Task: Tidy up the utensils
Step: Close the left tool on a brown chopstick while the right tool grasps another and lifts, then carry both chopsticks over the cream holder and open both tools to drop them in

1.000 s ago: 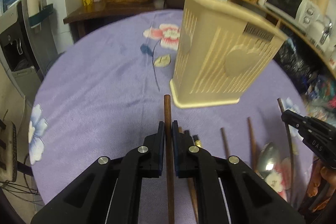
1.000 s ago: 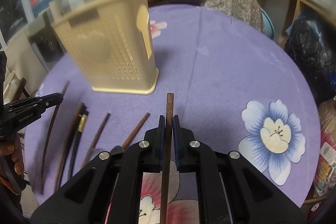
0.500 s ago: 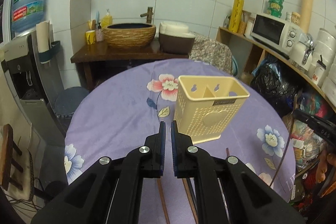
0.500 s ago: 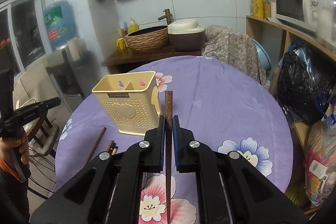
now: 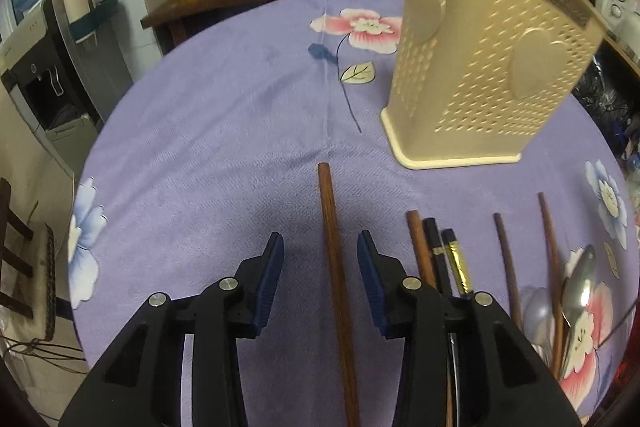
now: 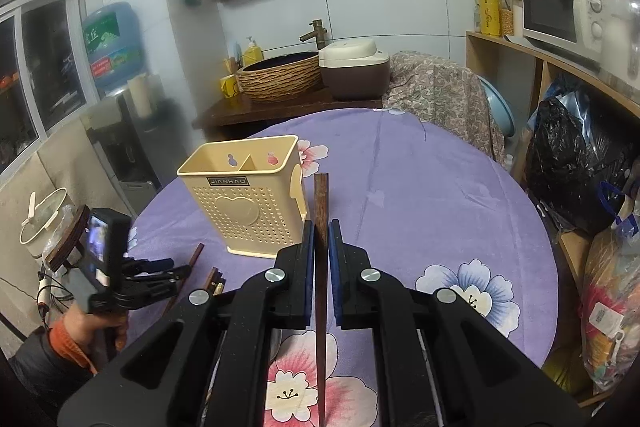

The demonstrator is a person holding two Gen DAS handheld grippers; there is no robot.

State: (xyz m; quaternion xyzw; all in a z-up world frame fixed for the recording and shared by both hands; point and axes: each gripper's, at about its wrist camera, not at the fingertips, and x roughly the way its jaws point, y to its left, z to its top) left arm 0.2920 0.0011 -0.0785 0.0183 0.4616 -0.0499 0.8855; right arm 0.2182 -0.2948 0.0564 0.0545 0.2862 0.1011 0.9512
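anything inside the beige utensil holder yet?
In the right wrist view the utensil holder shows a divider and two compartments; no utensil sticks out above the rim. The lower parts of both compartments are hidden by the walls. The right gripper holds a wooden chopstick outside it.

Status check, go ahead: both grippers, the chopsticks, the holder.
Left gripper open, straddling a brown chopstick on the table. Right gripper shut on a chopstick, raised. Holder upright, both compartments look empty. Path clear.

Right gripper (image 6: 319, 239) clamped on brown chopstick (image 6: 321, 203), raised above purple tablecloth (image 6: 420, 195). Cream utensil holder (image 6: 244, 199) stands left; left gripper (image 6: 176, 269) low beside it
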